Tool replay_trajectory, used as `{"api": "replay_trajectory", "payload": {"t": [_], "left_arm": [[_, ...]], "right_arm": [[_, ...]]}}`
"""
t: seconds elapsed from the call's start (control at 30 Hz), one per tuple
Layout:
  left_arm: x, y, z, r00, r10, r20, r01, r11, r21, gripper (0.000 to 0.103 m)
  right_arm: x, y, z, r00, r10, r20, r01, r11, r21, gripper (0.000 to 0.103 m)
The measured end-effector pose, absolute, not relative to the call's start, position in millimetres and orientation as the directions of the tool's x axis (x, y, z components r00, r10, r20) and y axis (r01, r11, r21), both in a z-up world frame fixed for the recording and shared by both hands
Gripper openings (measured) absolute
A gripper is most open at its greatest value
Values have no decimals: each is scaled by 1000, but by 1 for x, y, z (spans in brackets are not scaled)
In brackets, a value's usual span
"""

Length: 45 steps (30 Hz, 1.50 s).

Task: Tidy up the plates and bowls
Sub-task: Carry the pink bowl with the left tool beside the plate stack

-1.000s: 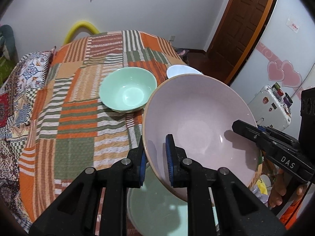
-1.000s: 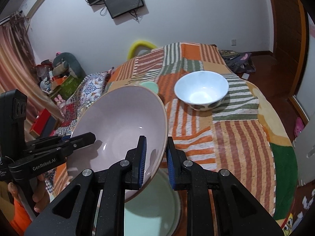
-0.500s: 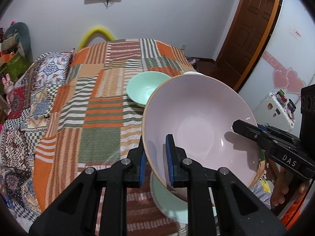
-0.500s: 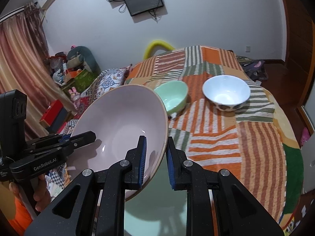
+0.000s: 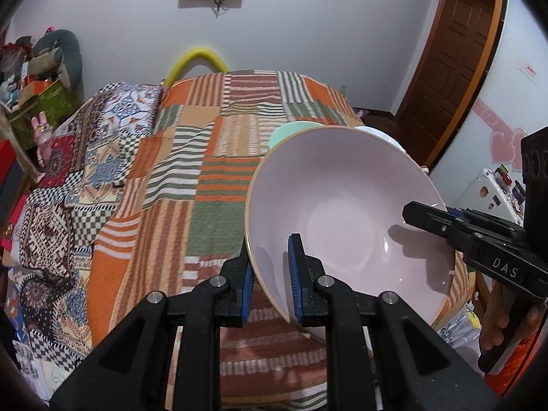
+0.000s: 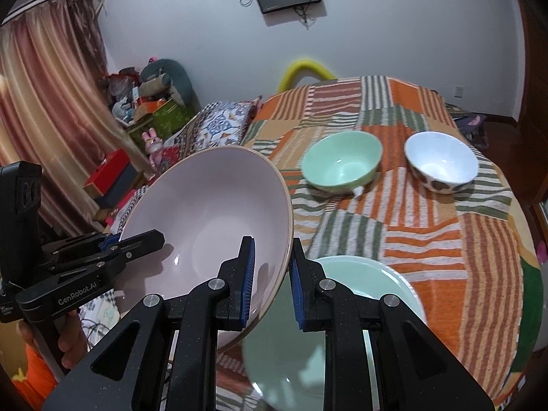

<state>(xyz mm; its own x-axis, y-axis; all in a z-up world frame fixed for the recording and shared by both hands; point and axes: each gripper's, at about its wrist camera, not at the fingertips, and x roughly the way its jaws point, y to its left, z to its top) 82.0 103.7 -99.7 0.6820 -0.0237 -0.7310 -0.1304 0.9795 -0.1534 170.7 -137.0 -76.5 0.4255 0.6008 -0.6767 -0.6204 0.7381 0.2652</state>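
Observation:
A large pale pink bowl (image 5: 346, 212) (image 6: 212, 212) hangs tilted above the patchwork-covered table (image 5: 219, 178), held from both sides. My left gripper (image 5: 270, 277) is shut on its left rim. My right gripper (image 6: 272, 279) is shut on its right rim. Each gripper shows in the other's view, with a hand on the handle. A pale green plate (image 6: 342, 308) lies on the cloth just below the right gripper. Farther back stand a green bowl (image 6: 342, 166) and a white bowl with brown spots (image 6: 441, 161). In the left wrist view the pink bowl hides most of those two bowls.
A second patterned cloth (image 5: 68, 185) drapes over the table's left side. The table's right edge drops toward a wooden door (image 5: 455, 51) and a white cabinet (image 5: 493, 191). Boxes, toys and a curtain (image 6: 44, 109) crowd the left of the room.
Both grippers have carried the pink bowl leftward and back from the table's middle. The green and white bowls now look farther off, and the plate has left the left wrist view.

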Motion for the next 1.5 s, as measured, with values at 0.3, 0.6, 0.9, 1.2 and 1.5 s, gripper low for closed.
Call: {"api": "replay_trajectory", "payload": {"t": [0.3,0.6,0.9,1.2,1.5], "left_arm": [[61,139,-116,676,-1,-737,-203,961,-188,17],[52,164,-138,656,3,-755,-253,943,-216,17],[47,180,-169,606,-7,-796,-295,927,-232,17],[46,188,-205,547,-49,-835,-326,907,-267,17],[50,187,-224,513,-72,-855,-326,905,-272,17]], "right_arm": [[160,-103,-90,368,598,-712,-656,710,257,18],[153,-76,-110,306,571,-762,-677,693,247,18],[152,-57,-137,230,535,-813,-683,684,257,18],[154,-48,-160,187,489,-852,-681,689,246,18],[159,-48,-173,169,461,-871,-674,699,239,18]]}}
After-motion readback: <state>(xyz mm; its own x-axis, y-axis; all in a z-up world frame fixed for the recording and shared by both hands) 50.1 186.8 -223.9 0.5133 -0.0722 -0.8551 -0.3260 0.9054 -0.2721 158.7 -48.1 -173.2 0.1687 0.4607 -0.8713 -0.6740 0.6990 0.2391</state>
